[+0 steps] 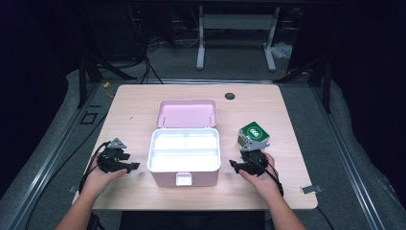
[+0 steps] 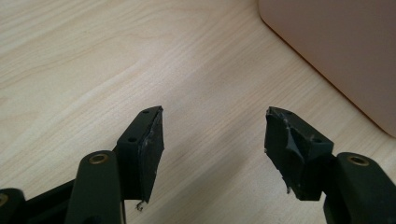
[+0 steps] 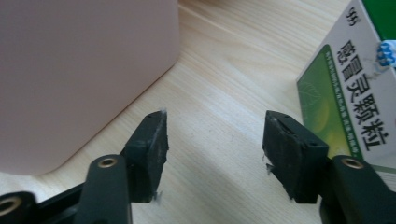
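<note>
Both claws rest apart and empty: left claw (image 1: 125, 166) beside the open pink storage box (image 1: 184, 167), right claw (image 3: 212, 154) just short of the green medicine carton (image 1: 253, 134). Next comes clamping that carton.

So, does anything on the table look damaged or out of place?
The pads of both tools look worn: torn, ragged edges on the left tool and right tool. The pink box and green carton look fine.

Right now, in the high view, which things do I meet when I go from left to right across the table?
Left gripper → open pink box → right gripper → green and white carton.
</note>
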A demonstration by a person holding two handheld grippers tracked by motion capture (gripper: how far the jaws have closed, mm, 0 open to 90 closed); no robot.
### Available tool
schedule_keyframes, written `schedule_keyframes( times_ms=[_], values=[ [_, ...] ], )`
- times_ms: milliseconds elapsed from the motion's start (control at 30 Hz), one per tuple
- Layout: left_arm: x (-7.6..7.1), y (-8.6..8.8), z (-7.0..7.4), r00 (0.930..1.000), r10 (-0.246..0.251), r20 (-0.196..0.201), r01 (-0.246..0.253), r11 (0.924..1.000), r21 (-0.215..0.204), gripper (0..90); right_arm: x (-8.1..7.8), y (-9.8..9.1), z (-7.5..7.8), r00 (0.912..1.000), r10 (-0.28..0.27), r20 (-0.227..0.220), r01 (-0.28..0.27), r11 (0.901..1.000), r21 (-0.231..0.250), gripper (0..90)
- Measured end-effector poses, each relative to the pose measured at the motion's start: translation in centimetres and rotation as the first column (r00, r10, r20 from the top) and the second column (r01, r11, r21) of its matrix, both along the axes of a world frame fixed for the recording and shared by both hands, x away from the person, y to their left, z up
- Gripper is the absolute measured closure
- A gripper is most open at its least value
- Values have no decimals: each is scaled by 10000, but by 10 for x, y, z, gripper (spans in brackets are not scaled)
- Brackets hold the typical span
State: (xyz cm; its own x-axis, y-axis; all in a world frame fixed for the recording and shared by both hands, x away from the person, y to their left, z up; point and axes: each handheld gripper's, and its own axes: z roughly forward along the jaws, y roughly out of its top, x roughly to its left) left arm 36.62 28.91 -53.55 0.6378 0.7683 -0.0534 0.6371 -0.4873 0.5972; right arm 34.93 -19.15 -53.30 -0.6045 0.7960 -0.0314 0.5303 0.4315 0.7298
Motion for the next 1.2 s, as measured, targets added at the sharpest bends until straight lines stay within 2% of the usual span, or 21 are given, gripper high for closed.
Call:
schedule_keyframes(
  times_ms=[33,100,200,233,367,400,433,600,733,767,833,900,1033,1133,1167,1200],
  values=[
    [1,0,0,9999,-113,-69,114,9999,76,377,0,0,0,10000,-39,27,39,10000,-15,359],
    [1,-1,-1,9999,-23,-153,24,10000,94,377,0,-1,-1,10000,-82,57,82,10000,10,343],
    [1,-1,-2,9997,-172,-190,175,9997,190,394,-1,-5,0,9996,-235,-129,238,9994,268,333],
    [-1,-1,0,9993,-317,-196,319,9994,110,409,-2,-6,0,9994,-293,-167,297,9993,230,335],
    [-4,-1,1,9997,-232,-118,232,9997,-24,421,-3,-6,2,9994,-303,-180,308,9992,248,354],
    [-4,0,2,9994,-306,-130,306,9995,-35,421,-3,-6,3,9995,-260,-154,264,9994,242,356],
    [-4,0,1,9996,-178,-208,176,9998,-125,420,-4,-5,3,9995,-265,-145,269,9994,231,358],
    [-4,0,0,9996,-184,-214,183,9998,-59,416,-3,-3,2,9997,-237,-117,238,9997,104,371],
    [-3,0,1,9994,-167,-294,162,9997,-182,416,-2,-3,1,9996,-176,-224,181,9996,223,374],
    [-2,1,1,9991,-287,-315,282,9995,-159,417,-3,-3,1,9994,-261,-229,264,9995,157,374],
    [-3,0,2,9992,-189,-365,179,9995,-253,417,-3,-3,1,9995,-251,-209,254,9995,181,374],
    [-3,1,5,9993,-214,-320,201,9990,-405,418,-4,-3,2,9996,-246,-157,248,9995,179,374],
    [-2,2,8,9992,-247,-300,233,9987,-447,428,-4,-4,3,9995,-276,-147,278,9995,145,374],
    [0,2,17,9989,-387,-251,376,9983,-436,442,-4,-5,4,9994,-334,-134,337,9991,237,374],
    [3,2,25,9984,-543,-184,533,9971,-543,455,-5,-6,5,9993,-361,-133,365,9989,296,374],
    [3,2,25,9984,-543,-184,533,9971,-543,456,-5,-6,5,9993,-355,-134,359,9989,300,374]
  ],
)
